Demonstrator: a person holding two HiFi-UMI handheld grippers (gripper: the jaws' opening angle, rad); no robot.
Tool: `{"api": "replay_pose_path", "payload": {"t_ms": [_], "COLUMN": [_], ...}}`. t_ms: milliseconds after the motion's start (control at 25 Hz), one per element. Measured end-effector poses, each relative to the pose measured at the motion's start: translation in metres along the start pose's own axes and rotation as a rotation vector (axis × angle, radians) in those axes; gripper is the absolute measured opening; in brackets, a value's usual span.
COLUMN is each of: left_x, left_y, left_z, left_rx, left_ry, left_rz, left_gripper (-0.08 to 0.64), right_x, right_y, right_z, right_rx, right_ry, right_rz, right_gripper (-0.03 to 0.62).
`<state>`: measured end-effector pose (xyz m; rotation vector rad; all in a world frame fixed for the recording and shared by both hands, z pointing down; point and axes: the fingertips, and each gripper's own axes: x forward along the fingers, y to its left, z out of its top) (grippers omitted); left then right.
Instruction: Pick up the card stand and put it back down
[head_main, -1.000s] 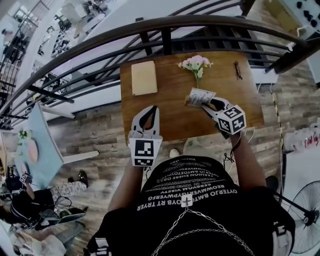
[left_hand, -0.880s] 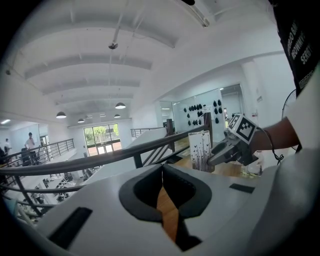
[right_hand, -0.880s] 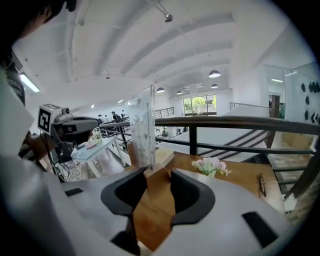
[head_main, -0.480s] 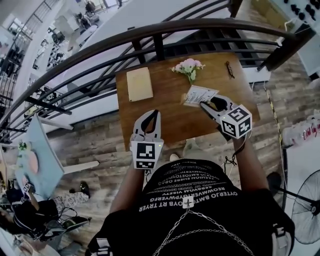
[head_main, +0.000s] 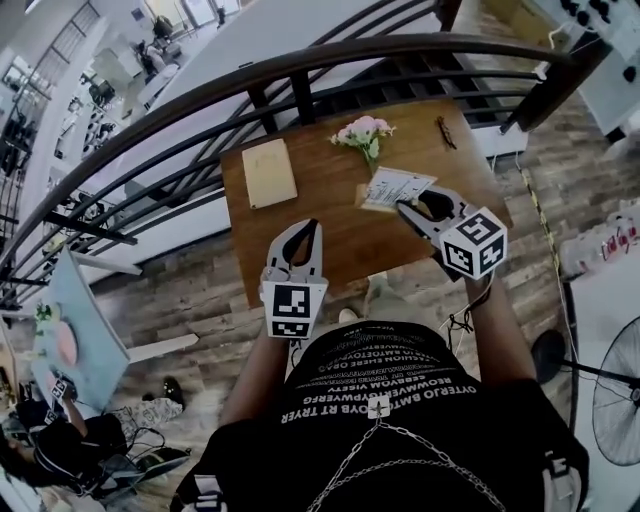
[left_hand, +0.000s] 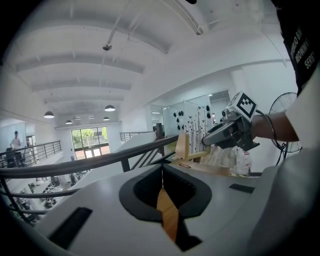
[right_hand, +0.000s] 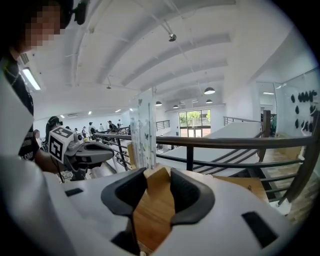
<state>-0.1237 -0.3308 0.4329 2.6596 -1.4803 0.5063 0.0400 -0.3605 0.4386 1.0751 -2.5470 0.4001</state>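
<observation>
The card stand (head_main: 393, 188), a small wooden base with a white printed card upright in it, is over the right half of the brown table (head_main: 340, 240), just in front of the flowers. My right gripper (head_main: 403, 205) is shut on its wooden base. In the right gripper view the base (right_hand: 158, 176) sits between the two pads, and the card (right_hand: 142, 127) rises above them. The left gripper view shows the stand (left_hand: 184, 146) at the right gripper's tips. My left gripper (head_main: 308, 226) hovers near the table's front edge, jaws shut (left_hand: 162, 172) with nothing in them.
A tan pad (head_main: 262, 172) lies at the table's back left. Pink flowers (head_main: 362, 132) stand at the back middle, with a small dark object (head_main: 444, 131) at the back right. A dark curved railing (head_main: 300, 70) runs behind the table. A fan (head_main: 620, 390) stands to the right.
The head view has drifted, so the table sits a little further left. The right gripper keeps the card stand and has edged right of the flowers. The left gripper has hardly moved.
</observation>
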Motion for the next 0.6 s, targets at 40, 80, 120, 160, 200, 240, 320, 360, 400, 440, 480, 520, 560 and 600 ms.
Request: {"api": "replay_pose_path", "payload": {"t_ms": [40, 80, 120, 160, 200, 240, 320, 360, 400, 440, 480, 520, 560, 600], "left_x": [0.000, -0.001, -0.001, -0.002, -0.003, -0.003, 0.001, 0.004, 0.007, 0.009, 0.011, 0.012, 0.014, 0.015], "left_y": [-0.001, -0.003, -0.004, -0.005, -0.005, -0.004, -0.002, -0.002, -0.002, -0.003, -0.004, -0.005, -0.006, -0.007], "left_z": [-0.001, -0.001, -0.001, -0.001, -0.001, 0.000, 0.001, 0.000, -0.001, -0.002, -0.001, 0.000, 0.002, 0.005], "left_rx": [-0.001, -0.003, -0.008, -0.017, -0.026, -0.031, -0.026, -0.019, -0.013, -0.009, -0.007, -0.006, -0.005, -0.005], "left_ry": [-0.001, -0.003, -0.004, -0.007, -0.010, -0.014, -0.017, -0.014, -0.008, -0.003, -0.001, -0.003, -0.006, -0.010], "left_rz": [-0.005, -0.010, -0.013, -0.017, -0.020, -0.022, -0.026, -0.029, -0.033, -0.038, -0.042, -0.044, -0.046, -0.047], "left_gripper": [0.028, 0.028, 0.028, 0.028, 0.028, 0.028, 0.028, 0.028, 0.028, 0.028, 0.028, 0.028, 0.028, 0.028], "right_x": [-0.002, -0.004, -0.006, -0.007, -0.008, -0.008, -0.007, -0.006, -0.005, -0.004, -0.003, -0.003, -0.002, -0.001], "right_y": [0.001, 0.001, 0.002, 0.002, 0.002, 0.002, 0.002, 0.002, 0.002, 0.003, 0.004, 0.004, 0.005, 0.005], "right_z": [0.000, 0.000, -0.001, -0.002, -0.002, -0.002, -0.001, 0.000, 0.000, 0.000, -0.001, -0.002, -0.002, -0.002], "right_rx": [-0.002, -0.005, -0.009, -0.014, -0.016, -0.016, -0.009, -0.004, 0.001, 0.004, 0.005, 0.004, 0.001, -0.004], "right_ry": [0.000, 0.002, 0.005, 0.009, 0.013, 0.014, 0.010, 0.008, 0.007, 0.007, 0.009, 0.012, 0.015, 0.018], "right_rz": [-0.006, -0.011, -0.016, -0.021, -0.024, -0.026, -0.028, -0.027, -0.027, -0.026, -0.024, -0.020, -0.015, -0.011], "right_gripper": [0.161, 0.161, 0.161, 0.161, 0.161, 0.161, 0.161, 0.161, 0.161, 0.161, 0.161, 0.161, 0.161, 0.161]}}
